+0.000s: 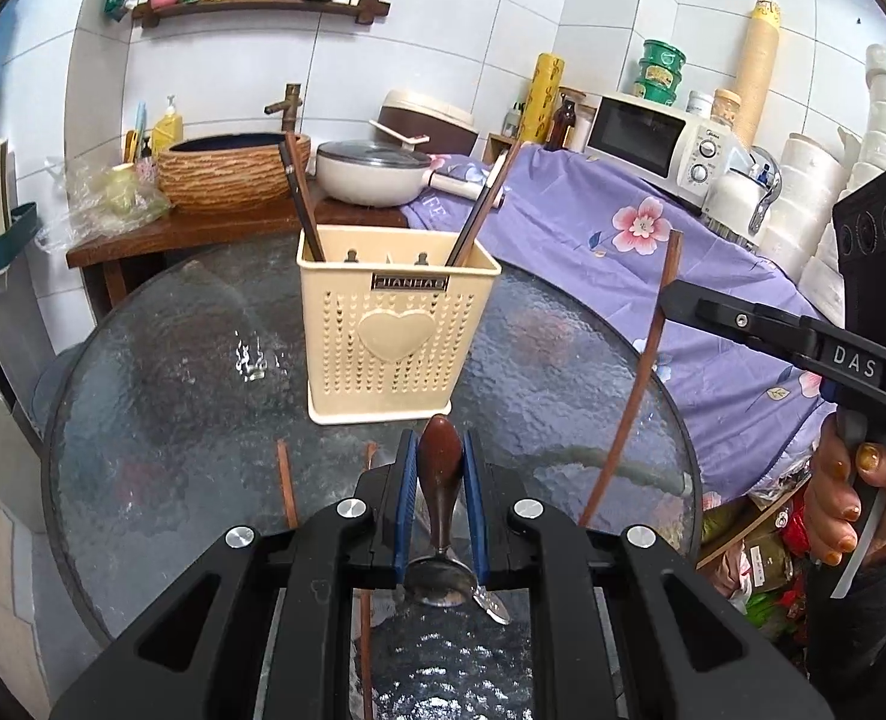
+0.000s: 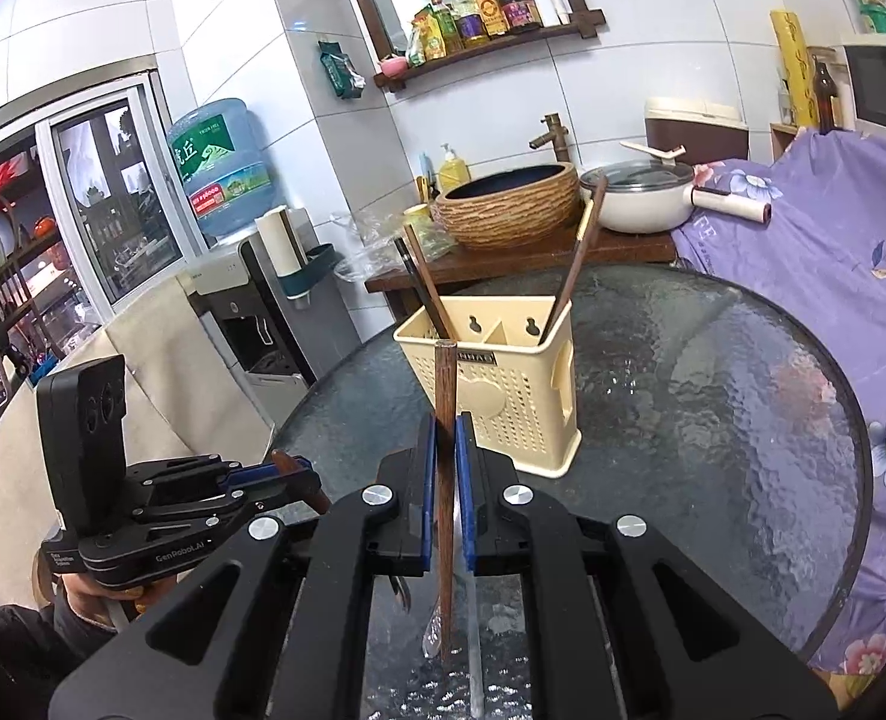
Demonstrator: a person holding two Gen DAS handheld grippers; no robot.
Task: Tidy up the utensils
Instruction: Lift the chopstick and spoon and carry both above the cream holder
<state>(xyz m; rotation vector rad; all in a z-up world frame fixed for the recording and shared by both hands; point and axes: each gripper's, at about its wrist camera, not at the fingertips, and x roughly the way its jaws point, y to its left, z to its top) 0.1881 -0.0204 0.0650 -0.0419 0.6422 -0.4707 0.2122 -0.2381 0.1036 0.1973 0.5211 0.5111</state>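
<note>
A cream perforated utensil holder (image 1: 398, 324) (image 2: 506, 387) stands on the round glass table (image 1: 161, 396) (image 2: 713, 396), with brown chopsticks (image 1: 302, 204) (image 2: 581, 255) leaning in its left and right compartments. My left gripper (image 1: 441, 450) is shut on a spoon (image 1: 440, 474) with a brown wooden handle, its metal bowl toward the camera, just in front of the holder. My right gripper (image 2: 444, 426) is shut on a brown chopstick (image 2: 445, 396), held upright near the holder's front left corner; it shows at the right of the left wrist view (image 1: 641, 372).
More chopsticks (image 1: 287, 483) and a utensil (image 2: 401, 591) lie on the glass under the grippers. Behind the table are a wooden shelf with a basin (image 1: 233, 171), a white pot (image 1: 371, 174), and a purple floral cloth (image 1: 653, 252). A water dispenser (image 2: 245, 276) stands left.
</note>
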